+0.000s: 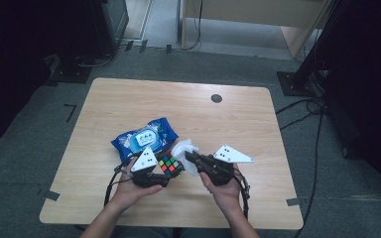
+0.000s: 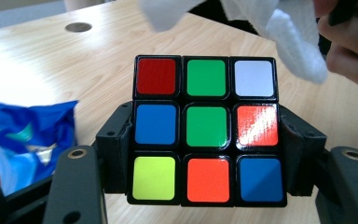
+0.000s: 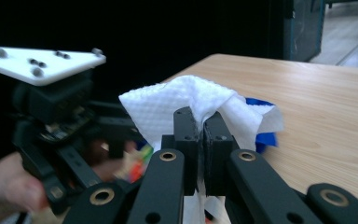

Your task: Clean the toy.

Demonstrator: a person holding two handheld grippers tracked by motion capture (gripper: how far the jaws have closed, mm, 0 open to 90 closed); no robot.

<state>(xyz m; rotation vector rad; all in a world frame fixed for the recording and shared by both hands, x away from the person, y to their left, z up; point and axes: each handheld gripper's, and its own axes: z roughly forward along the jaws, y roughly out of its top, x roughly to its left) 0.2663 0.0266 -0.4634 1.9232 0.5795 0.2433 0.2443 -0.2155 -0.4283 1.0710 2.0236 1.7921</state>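
Two grippers near front edge, cube (image 2: pixel 206 130) clamped, wipe (image 3: pixel 196 100) pinched, open tabletop (image 1: pixel 188 101) beyond

The cube (image 2: pixel 206 130) is glossy plastic: smooth coloured stickers in a black frame, the orange one catching a sheen. The left gripper (image 2: pixel 206 154) clamping it is matt black plastic with brass-looking rivet eyes. The wipe (image 3: pixel 191 105) pinched in the right gripper (image 3: pixel 203 135) is soft white cloth-like paper with a fine embossed, dimpled texture. The pack (image 1: pixel 145 137) near the table's middle is shiny, crinkled blue plastic film. The table (image 1: pixel 238 119) is pale wood-grain, smooth with a satin finish.
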